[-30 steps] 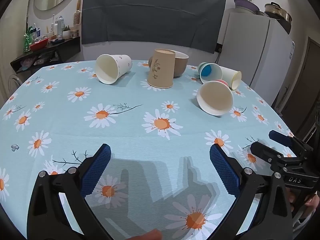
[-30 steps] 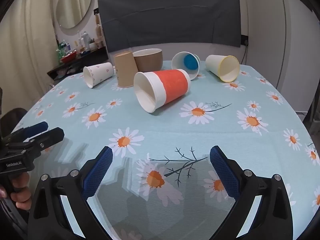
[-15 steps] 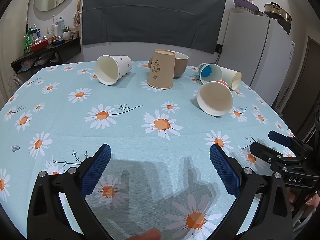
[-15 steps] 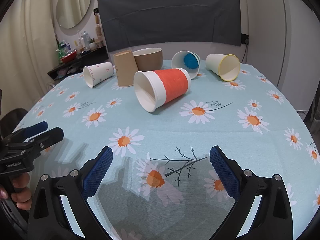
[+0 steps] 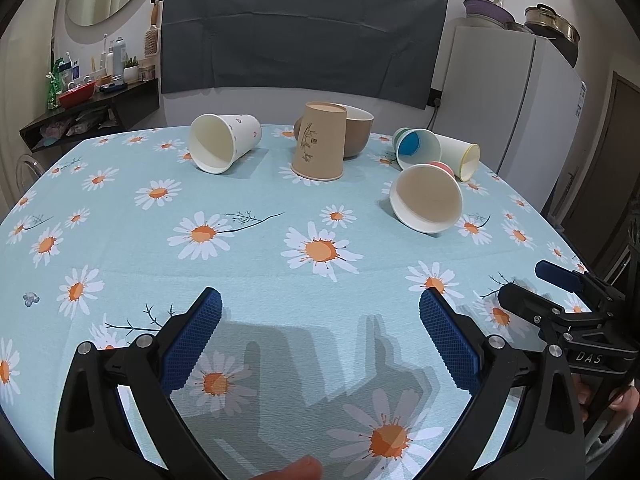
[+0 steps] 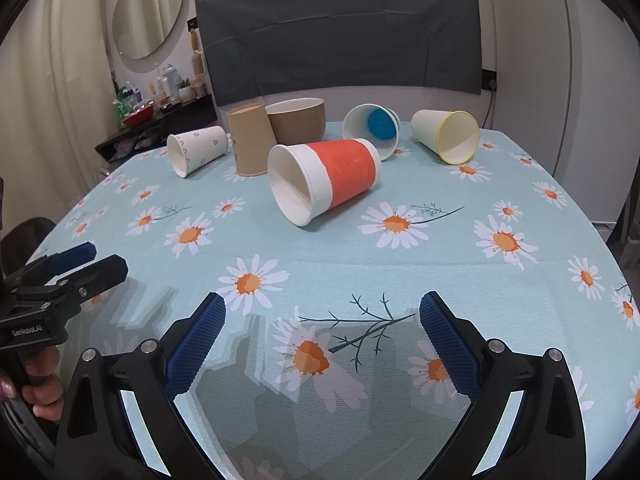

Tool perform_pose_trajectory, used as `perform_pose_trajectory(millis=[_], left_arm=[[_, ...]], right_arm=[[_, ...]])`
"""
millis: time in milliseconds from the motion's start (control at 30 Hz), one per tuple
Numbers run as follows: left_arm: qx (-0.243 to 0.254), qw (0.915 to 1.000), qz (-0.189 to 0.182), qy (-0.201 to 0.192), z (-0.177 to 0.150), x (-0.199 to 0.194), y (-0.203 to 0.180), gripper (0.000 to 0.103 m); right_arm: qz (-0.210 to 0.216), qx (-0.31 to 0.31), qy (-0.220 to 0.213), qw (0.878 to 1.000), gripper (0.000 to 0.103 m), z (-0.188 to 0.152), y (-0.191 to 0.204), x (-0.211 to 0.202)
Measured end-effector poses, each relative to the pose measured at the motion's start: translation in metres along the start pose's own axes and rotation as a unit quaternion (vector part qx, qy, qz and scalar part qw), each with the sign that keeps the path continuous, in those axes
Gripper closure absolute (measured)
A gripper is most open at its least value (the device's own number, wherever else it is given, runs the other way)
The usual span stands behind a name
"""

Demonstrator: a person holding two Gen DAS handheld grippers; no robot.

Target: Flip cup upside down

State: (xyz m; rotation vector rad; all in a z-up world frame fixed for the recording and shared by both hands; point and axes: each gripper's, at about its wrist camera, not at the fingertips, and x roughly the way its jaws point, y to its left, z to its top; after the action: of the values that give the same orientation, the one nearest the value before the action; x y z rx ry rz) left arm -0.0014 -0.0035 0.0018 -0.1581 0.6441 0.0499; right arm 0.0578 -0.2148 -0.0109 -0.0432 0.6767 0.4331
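Several paper cups lie on the daisy tablecloth. A red-banded cup point(image 6: 324, 178) lies on its side, mouth toward me; it also shows in the left wrist view point(image 5: 426, 198). A white heart-print cup point(image 5: 224, 148) point(image 6: 196, 150), a cup with a blue inside point(image 5: 414, 146) point(image 6: 372, 128) and a yellow-rimmed cup point(image 6: 448, 136) point(image 5: 460, 154) also lie on their sides. A brown cup point(image 5: 320, 142) point(image 6: 248, 140) stands upside down. My left gripper point(image 5: 320, 332) and right gripper point(image 6: 322, 332) are open, empty and low over the near table, well short of the cups.
A brown bowl point(image 6: 298, 120) point(image 5: 358, 132) stands behind the brown cup. A white fridge point(image 5: 508, 92) stands at the far right, a cluttered dark shelf point(image 5: 92, 100) at the far left. The table edge curves away on both sides.
Both grippers have stayed nearly still; the views shift only slightly. No cup has moved.
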Motion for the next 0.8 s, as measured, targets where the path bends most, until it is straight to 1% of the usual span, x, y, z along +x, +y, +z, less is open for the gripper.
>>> perform_pose_trajectory(millis=[467, 800], left_arm=[[0.005, 1.0, 0.001, -0.002, 0.001, -0.0018, -0.0029, 0.006], [0.006, 1.0, -0.006, -0.003, 0.0011, -0.0029, -0.003, 0.006]], right_arm=[[0.001, -0.001, 0.002, 1.0, 0.009, 0.001, -0.0003, -0.0007], [-0.001, -0.002, -0.001, 1.0, 0.009, 0.0015, -0.0002, -0.0024]])
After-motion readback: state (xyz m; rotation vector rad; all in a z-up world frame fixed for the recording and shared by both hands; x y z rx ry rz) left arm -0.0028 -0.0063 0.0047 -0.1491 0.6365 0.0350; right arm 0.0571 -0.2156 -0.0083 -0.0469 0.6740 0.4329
